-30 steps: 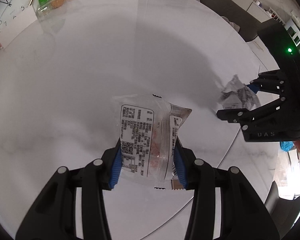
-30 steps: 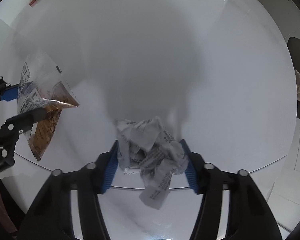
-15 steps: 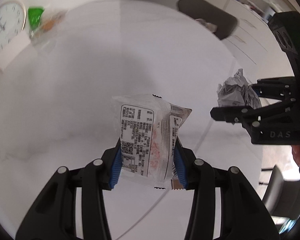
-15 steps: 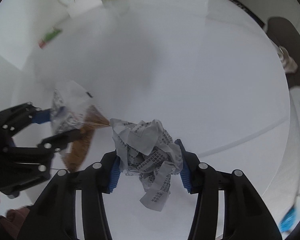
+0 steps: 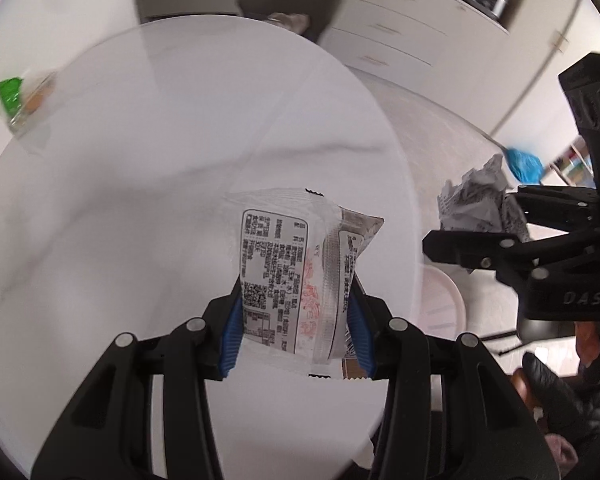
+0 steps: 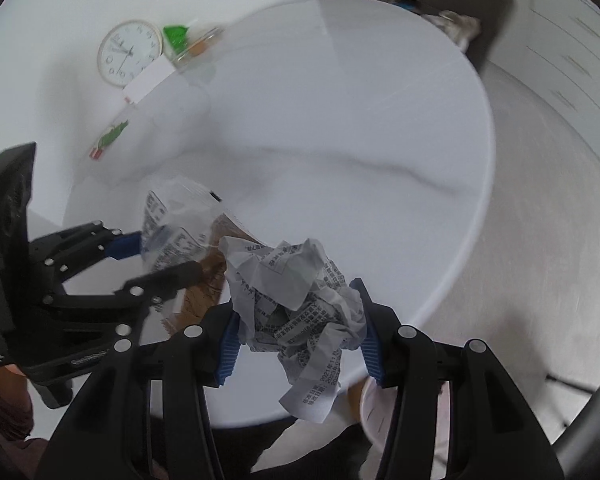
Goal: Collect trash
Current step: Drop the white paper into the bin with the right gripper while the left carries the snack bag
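My left gripper point(image 5: 294, 332) is shut on a clear snack wrapper point(image 5: 296, 264) with black print, held above the white round table point(image 5: 140, 160). The wrapper also shows in the right wrist view point(image 6: 172, 232) between the left gripper's fingers point(image 6: 120, 248). My right gripper point(image 6: 296, 344) is shut on a crumpled paper receipt point(image 6: 296, 292), held above the table's near edge. In the left wrist view the receipt point(image 5: 476, 204) and right gripper point(image 5: 512, 224) are at the right, beyond the table's edge.
A pale round bin point(image 6: 374, 408) sits on the floor below the table edge; it also shows in the left wrist view point(image 5: 444, 304). A clock point(image 6: 128, 52), a green packet point(image 6: 176, 36) and a small green wrapper point(image 6: 110, 138) lie at the table's far side. A dark chair point(image 5: 292, 0) stands behind.
Both grippers have lifted and pulled back toward the table's near edge with their trash. The floor and the bin have come into view.
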A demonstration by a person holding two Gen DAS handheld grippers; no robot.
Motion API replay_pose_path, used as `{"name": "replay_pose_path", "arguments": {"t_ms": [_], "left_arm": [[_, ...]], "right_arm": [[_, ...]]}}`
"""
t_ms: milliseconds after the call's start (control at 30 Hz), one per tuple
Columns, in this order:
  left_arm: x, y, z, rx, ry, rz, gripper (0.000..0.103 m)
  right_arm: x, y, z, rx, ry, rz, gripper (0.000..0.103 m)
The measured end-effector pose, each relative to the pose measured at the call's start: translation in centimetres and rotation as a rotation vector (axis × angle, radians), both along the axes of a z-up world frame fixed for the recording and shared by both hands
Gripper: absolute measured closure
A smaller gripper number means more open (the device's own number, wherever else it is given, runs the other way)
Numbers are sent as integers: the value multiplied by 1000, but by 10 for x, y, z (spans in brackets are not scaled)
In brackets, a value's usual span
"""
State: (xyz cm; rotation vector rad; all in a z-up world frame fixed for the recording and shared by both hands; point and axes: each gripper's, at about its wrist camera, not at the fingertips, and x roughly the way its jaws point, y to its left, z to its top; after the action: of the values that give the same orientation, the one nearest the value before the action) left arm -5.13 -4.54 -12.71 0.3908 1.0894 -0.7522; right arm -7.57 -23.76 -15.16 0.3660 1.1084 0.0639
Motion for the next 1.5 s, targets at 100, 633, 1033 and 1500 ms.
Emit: {"name": "replay_pose_path", "arguments": {"t_ms": [100, 633, 1033, 1500], "left_arm": [[-27, -21, 1, -7, 5, -42, 58], [-90, -75, 2, 34, -54, -166, 58], [-102, -104, -38, 154, -10, -298, 58], [-128, -161, -95, 216, 55, -420, 57]], "right_arm": [[-33, -18, 3, -24, -9, -33, 52], [-119, -72, -16, -83, -24, -140, 48], [-145, -97, -189, -1, 278, -306, 46], [-203, -125, -197, -46, 337, -388, 7]]}}
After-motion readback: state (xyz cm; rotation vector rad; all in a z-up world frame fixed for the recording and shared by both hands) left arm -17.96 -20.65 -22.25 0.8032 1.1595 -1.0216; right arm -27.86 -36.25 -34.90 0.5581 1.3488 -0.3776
